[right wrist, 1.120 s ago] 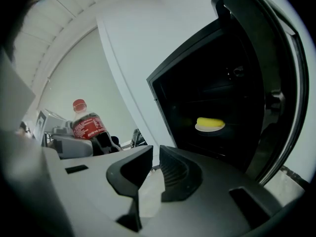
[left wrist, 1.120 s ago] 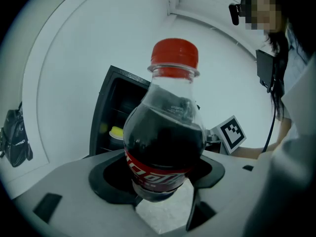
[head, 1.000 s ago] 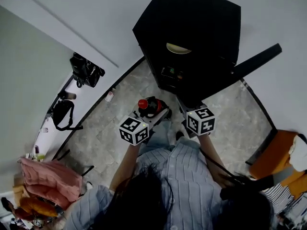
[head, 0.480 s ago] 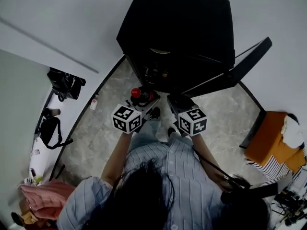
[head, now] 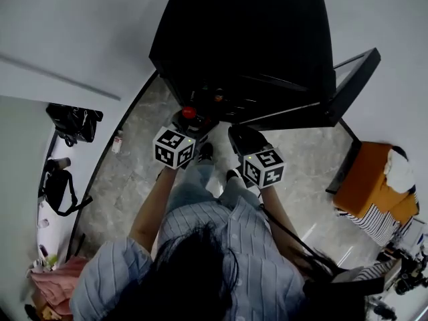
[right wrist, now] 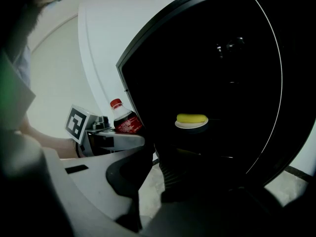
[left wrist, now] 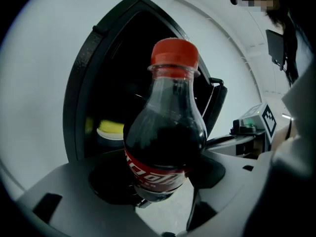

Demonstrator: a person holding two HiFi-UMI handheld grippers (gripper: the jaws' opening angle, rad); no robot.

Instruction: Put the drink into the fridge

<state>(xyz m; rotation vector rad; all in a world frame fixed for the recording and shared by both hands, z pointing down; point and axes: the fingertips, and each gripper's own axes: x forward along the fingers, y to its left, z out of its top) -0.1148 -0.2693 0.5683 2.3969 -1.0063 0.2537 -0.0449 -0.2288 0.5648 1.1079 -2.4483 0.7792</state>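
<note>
In the head view only the red cap of the cola bottle (head: 189,112) shows, the rest behind the left tool (head: 186,122). The fridge (head: 247,45) runs off the top edge, its inside too dark to read shelves

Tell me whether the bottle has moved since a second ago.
Yes. The bottle has moved toward the fridge: it now sits right at the open front, where a strip of floor separated them earlier.
</note>
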